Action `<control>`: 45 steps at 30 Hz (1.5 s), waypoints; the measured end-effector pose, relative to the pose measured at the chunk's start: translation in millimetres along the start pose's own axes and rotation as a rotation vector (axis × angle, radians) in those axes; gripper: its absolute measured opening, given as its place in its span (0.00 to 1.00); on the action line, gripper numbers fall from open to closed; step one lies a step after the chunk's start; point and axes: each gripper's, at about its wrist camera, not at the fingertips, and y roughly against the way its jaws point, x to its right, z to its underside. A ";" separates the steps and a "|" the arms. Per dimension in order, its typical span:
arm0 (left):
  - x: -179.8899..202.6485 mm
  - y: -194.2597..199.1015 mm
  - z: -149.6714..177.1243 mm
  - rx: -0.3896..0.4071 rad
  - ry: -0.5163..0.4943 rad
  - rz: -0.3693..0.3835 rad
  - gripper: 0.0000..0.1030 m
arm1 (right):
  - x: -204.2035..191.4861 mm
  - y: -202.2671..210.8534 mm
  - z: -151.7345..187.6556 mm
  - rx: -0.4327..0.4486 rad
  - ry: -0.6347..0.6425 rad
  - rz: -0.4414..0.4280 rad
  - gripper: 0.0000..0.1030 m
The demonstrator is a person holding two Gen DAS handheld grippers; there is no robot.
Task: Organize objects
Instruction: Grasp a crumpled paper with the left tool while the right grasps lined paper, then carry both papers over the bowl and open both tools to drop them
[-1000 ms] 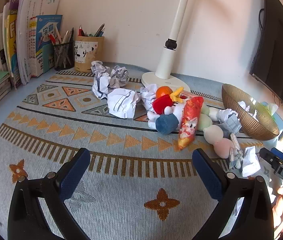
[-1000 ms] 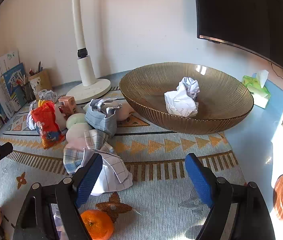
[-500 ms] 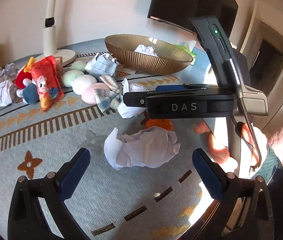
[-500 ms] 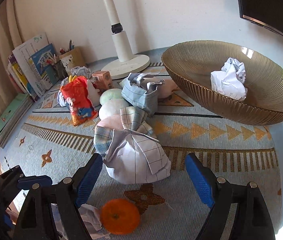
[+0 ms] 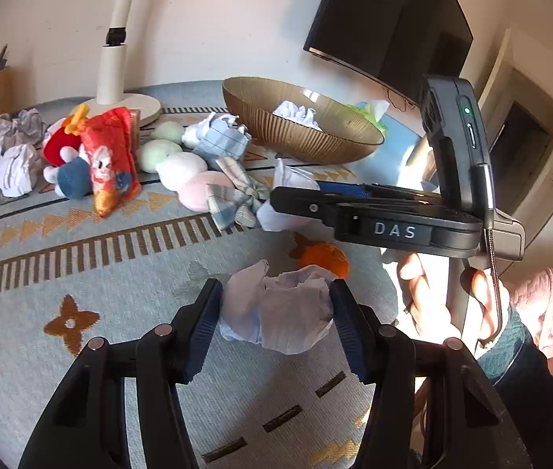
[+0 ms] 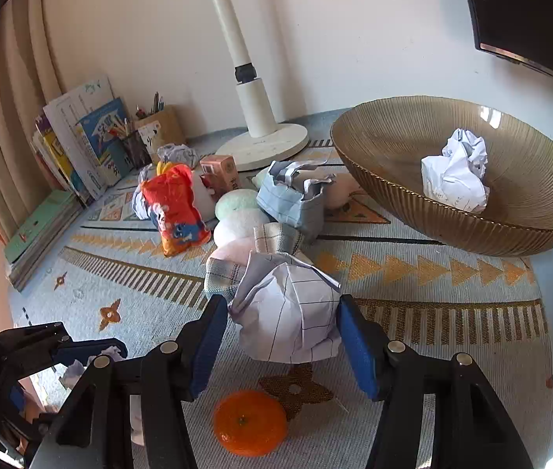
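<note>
My left gripper [image 5: 276,316] is shut on a crumpled white paper ball [image 5: 276,316] low over the patterned mat [image 5: 81,273]. My right gripper [image 6: 282,312] is shut on a crumpled grid-lined paper ball [image 6: 288,312]; it also shows in the left wrist view [image 5: 378,215], just beyond the left one. An orange [image 6: 251,422] lies under the right gripper, also in the left wrist view [image 5: 323,260]. A ribbed gold bowl [image 6: 530,179] at the right holds one paper ball [image 6: 456,176].
A pile lies mid-mat: red snack bag [image 6: 173,207], plush toys [image 5: 65,156], pastel foam balls [image 6: 237,215], checked cloths [image 6: 292,195], more paper balls [image 5: 14,160]. A lamp base [image 6: 263,148], pen holders [image 6: 151,133] and books [image 6: 77,136] stand at the back.
Both grippers have closed from wide open onto their paper balls. The left gripper swung right from the toy pile and came down on the white ball; the right moved forward onto the grid-lined ball.
</note>
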 end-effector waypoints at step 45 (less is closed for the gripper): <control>21.6 1.9 -111.9 0.148 -0.072 -0.156 0.53 | 11.6 114.0 -59.4 0.287 -0.092 0.353 0.54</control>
